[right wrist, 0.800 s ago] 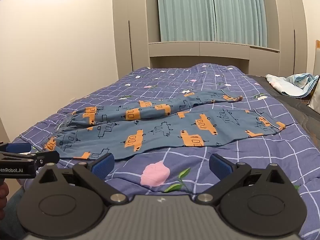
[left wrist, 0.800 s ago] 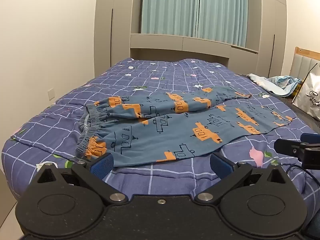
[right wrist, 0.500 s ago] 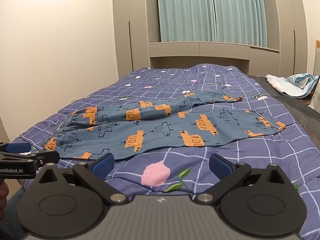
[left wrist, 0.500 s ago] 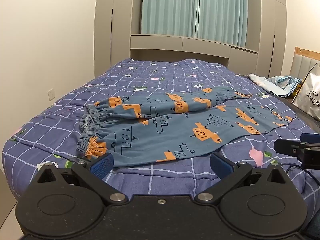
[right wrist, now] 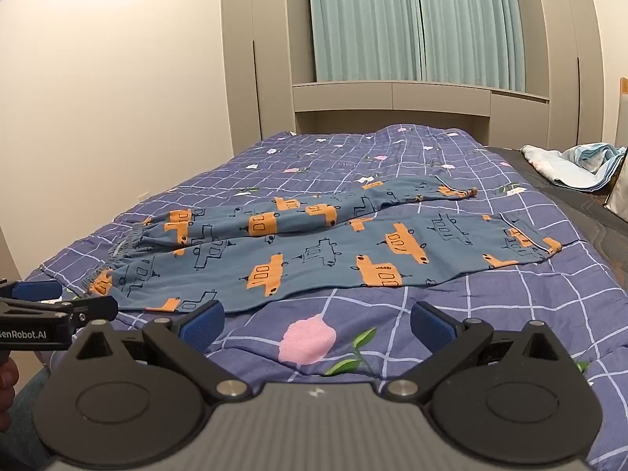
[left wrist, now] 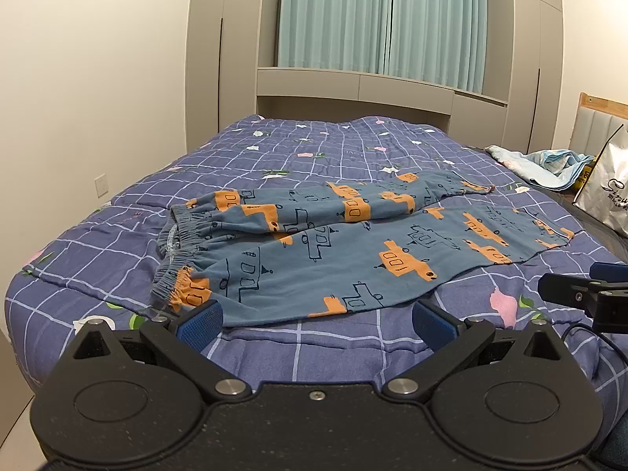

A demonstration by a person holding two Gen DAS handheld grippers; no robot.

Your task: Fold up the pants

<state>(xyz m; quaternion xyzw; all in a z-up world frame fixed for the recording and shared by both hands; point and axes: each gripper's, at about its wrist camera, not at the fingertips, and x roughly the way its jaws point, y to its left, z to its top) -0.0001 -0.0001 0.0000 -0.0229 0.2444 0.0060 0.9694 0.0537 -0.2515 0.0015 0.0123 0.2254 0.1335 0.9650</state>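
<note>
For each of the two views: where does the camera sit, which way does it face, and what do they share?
Left wrist: on the left tool, facing the waistband end of the pants; the right tool shows at right.
Right wrist: on the right tool, facing mid-leg; the left tool shows at left.
Shared: pants, bed, curtains.

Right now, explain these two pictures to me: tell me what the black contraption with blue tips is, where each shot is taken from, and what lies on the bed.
A person holds one set of hand-held tongs in each hand; no robot arm is involved. A camera on each looks forward along its blue fingers. One picture looks out from the left tongs, the other from the right tongs. Both sets stand open and hold nothing. On the bed, over a purple checked quilt, lie blue pants with orange vehicles, spread out unfolded, waistband at the left.
</note>
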